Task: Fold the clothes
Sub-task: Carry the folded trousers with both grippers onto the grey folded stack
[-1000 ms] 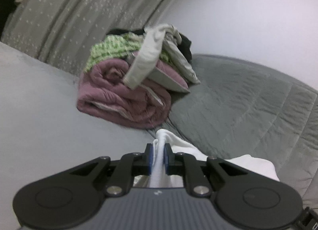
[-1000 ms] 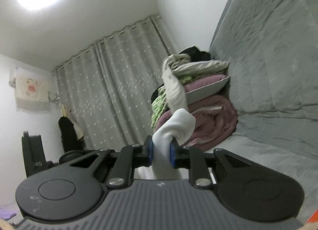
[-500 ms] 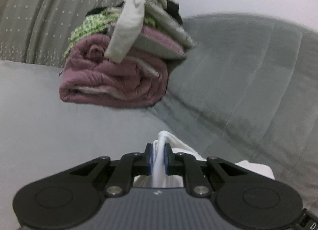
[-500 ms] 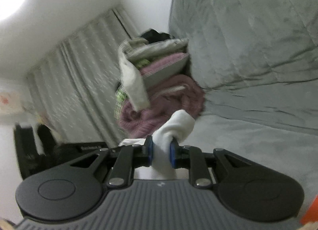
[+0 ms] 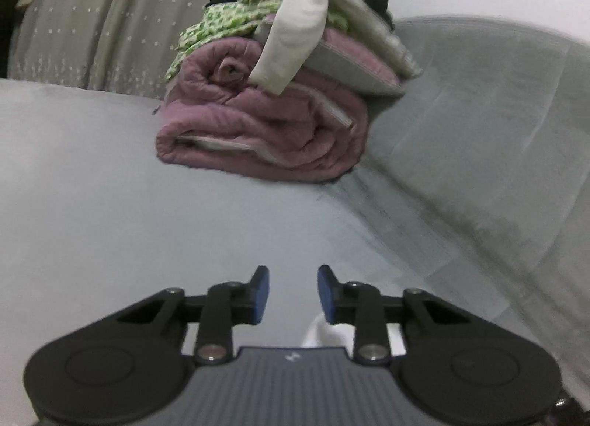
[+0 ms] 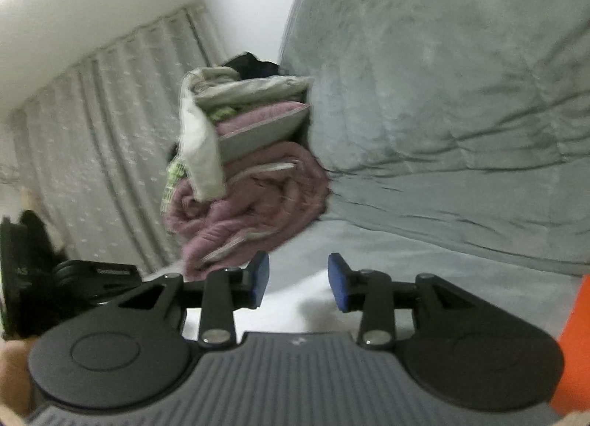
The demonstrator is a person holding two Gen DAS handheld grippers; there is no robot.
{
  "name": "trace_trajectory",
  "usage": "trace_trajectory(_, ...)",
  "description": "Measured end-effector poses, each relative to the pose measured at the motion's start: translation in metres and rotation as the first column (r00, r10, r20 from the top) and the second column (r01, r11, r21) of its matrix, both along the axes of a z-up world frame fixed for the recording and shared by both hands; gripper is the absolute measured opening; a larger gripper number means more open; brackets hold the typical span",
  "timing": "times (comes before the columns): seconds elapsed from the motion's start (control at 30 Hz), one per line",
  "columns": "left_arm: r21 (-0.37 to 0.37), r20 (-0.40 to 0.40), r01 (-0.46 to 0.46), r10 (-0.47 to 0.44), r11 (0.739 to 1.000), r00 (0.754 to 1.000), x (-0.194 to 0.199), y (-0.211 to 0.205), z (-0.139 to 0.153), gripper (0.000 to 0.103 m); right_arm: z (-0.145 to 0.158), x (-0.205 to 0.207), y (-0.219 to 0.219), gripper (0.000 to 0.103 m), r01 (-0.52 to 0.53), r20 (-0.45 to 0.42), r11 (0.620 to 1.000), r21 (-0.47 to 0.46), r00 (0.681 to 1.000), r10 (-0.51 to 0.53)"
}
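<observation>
My left gripper stands open over the grey sofa seat, its blue pads apart with nothing between them. A scrap of the white garment shows low behind its right finger, mostly hidden by the gripper body. My right gripper is open too, and the white garment lies on the seat just below its fingers. Farther along the seat sits a pile of folded clothes, a purple quilted bundle under green, beige and black pieces. The same pile leans against the backrest in the right wrist view.
The grey sofa backrest rises to the right. A dotted grey curtain hangs behind the sofa. A black device sits at the far left and an orange object at the right edge.
Both grippers were shut on the white garment; now both have opened and let it go. The garment has dropped to the seat below the fingers.
</observation>
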State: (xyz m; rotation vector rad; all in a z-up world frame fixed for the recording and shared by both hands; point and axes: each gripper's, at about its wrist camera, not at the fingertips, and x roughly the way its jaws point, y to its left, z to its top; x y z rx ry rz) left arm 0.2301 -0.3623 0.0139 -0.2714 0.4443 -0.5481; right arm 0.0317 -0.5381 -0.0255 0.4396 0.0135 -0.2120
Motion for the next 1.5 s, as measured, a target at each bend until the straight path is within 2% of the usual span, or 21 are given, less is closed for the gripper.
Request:
trace_trajectory(0.07, -0.021, 0.047, 0.057, -0.056, 0.998, 0.997, -0.012, -0.003, 0.001, 0.027, 0.005, 0.002, 0.005, 0.04, -0.048, 0.012, 0.998, -0.03, 0.999, 0.048)
trace_trajectory(0.2, -0.017, 0.048, 0.139, -0.138, 0.99, 0.989, -0.026, -0.013, -0.015, 0.027, 0.005, 0.01, 0.016, 0.048, -0.182, -0.043, 0.975, -0.124, 0.983, 0.178)
trace_trajectory(0.27, 0.0, 0.02, 0.135, -0.135, 0.991, 0.991, -0.023, -0.017, -0.03, 0.027, 0.001, 0.015, 0.02, 0.049, -0.253, -0.1, 0.953, -0.168, 0.966, 0.239)
trace_trajectory(0.33, 0.009, 0.026, 0.113, -0.113, 0.994, 0.993, -0.024, -0.016, -0.044, 0.025, -0.006, 0.017, 0.023, 0.049, -0.285, -0.162, 0.935, -0.212, 0.954, 0.254)
trace_trajectory(0.37, 0.008, 0.036, 0.104, -0.104, 0.995, 0.994, -0.024, -0.014, -0.048, 0.02, -0.01, 0.018, 0.025, 0.049, -0.295, -0.194, 0.926, -0.234, 0.948, 0.253)
trace_trajectory(0.57, 0.037, 0.071, 0.089, -0.092, 0.995, 0.993, -0.021, -0.018, -0.048, 0.018, -0.013, 0.004, 0.012, 0.048, -0.331, -0.188, 0.926, -0.184, 0.936, 0.297)
trace_trajectory(0.77, 0.088, 0.094, 0.079, -0.087, 0.993, 0.992, -0.029, -0.012, -0.04, 0.019, -0.009, -0.011, -0.006, 0.052, -0.334, -0.103, 0.94, -0.064, 0.94, 0.327)
trace_trajectory(0.87, 0.109, 0.097, 0.066, -0.077, 0.992, 0.992, -0.035, -0.004, -0.036, 0.025, -0.007, -0.013, -0.007, 0.059, -0.311, -0.08, 0.949, -0.056, 0.948, 0.307)
trace_trajectory(1.03, 0.157, 0.096, 0.033, -0.048, 0.987, 0.994, -0.049, 0.007, -0.028, 0.036, -0.005, -0.014, -0.004, 0.065, -0.281, -0.083, 0.957, -0.065, 0.958, 0.275)
trace_trajectory(1.1, 0.172, 0.092, 0.019, -0.035, 0.985, 0.995, -0.056, 0.012, -0.023, 0.042, -0.005, -0.013, -0.002, 0.072, -0.273, -0.09, 0.959, -0.074, 0.96, 0.266)
trace_trajectory(1.2, 0.212, 0.051, 0.014, -0.026, 0.977, 0.998, -0.067, 0.02, -0.016, 0.045, -0.003, -0.013, -0.001, 0.078, -0.258, -0.095, 0.962, -0.084, 0.964, 0.25)
trace_trajectory(1.27, 0.246, 0.021, 0.017, -0.023, 0.969, 1.0, -0.077, 0.025, -0.009, 0.048, 0.0, -0.014, -0.004, 0.079, -0.248, -0.105, 0.966, -0.077, 0.965, 0.24)
trace_trajectory(1.3, 0.262, 0.007, 0.017, -0.02, 0.965, 1.0, -0.082, 0.028, -0.006, 0.054, 0.002, -0.014, -0.004, 0.081, -0.239, -0.116, 0.968, -0.074, 0.966, 0.23)
trace_trajectory(1.5, 0.358, -0.002, 0.009, -0.008, 0.934, 1.0, -0.106, 0.044, 0.026, 0.064, 0.025, -0.017, 0.006, 0.085, -0.23, -0.207, 0.966, -0.117, 0.957, 0.203)
